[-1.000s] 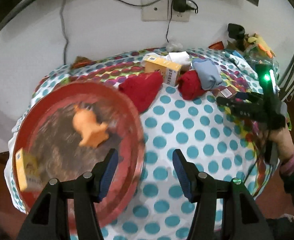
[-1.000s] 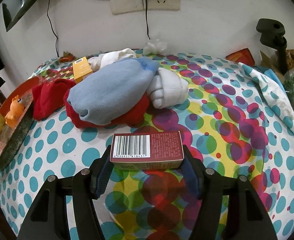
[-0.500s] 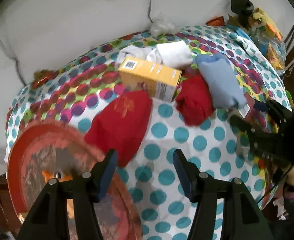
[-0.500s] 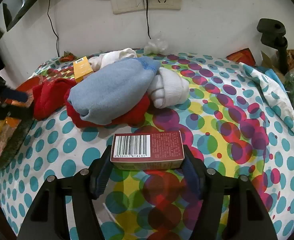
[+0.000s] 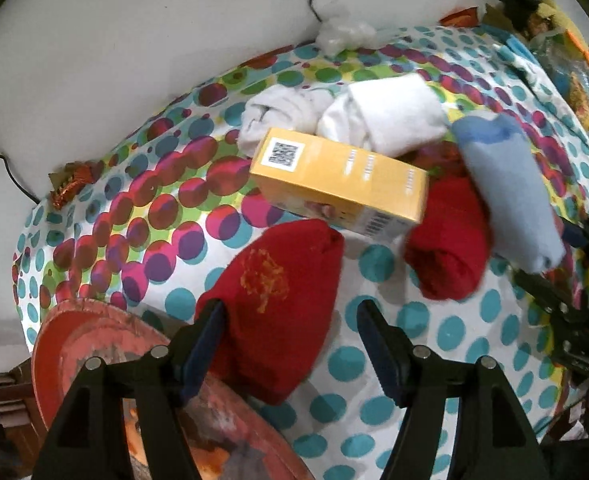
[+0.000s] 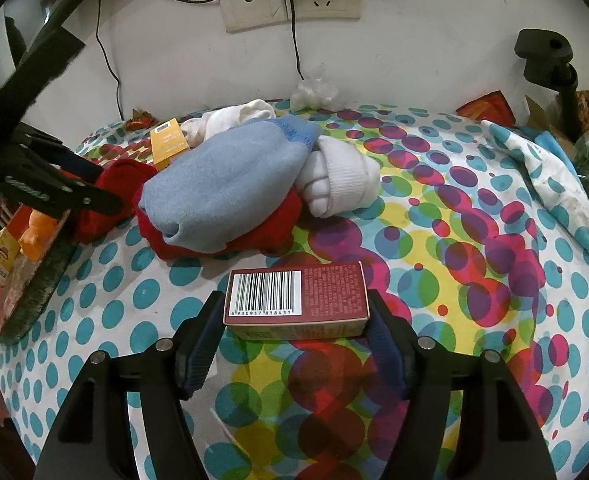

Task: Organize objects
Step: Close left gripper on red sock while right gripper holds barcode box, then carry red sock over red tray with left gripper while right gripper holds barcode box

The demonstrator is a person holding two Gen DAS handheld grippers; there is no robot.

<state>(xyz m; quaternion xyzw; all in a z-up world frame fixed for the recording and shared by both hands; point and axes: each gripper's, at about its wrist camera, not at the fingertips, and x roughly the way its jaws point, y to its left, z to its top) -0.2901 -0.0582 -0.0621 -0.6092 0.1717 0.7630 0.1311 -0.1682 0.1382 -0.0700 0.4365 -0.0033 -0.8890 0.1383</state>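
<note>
The left gripper (image 5: 290,344) is seen at the bottom centre of the left wrist view, pitched down toward the dotted tablecloth (image 5: 426,332). Its fingers (image 5: 204,340) are spread wide and nothing is held between them. The near end of a red sock (image 5: 278,304) lies in the gap, with the left finger at the sock's edge; contact cannot be judged. A red tray (image 5: 94,344) fills the lower left corner beneath that finger.

Above the sock, at centre frame, a yellow box (image 5: 342,182) is seen tilted, resting against a heap made of white socks (image 5: 378,116), a second red sock (image 5: 446,248) and a blue sock (image 5: 510,196) toward the upper right.

The right gripper (image 6: 296,320) is shown at the bottom centre of the right wrist view, held low and roughly level over the cloth. A dark red box (image 6: 296,300) with a barcode on its top face is pinched between the two pads, its long side spanning the gap. The sock heap lies beyond it at centre. At the left edge an orange toy (image 6: 34,234) and a small yellow packet (image 6: 0,260) are seen on the tray, partly hidden by the left gripper.
</note>
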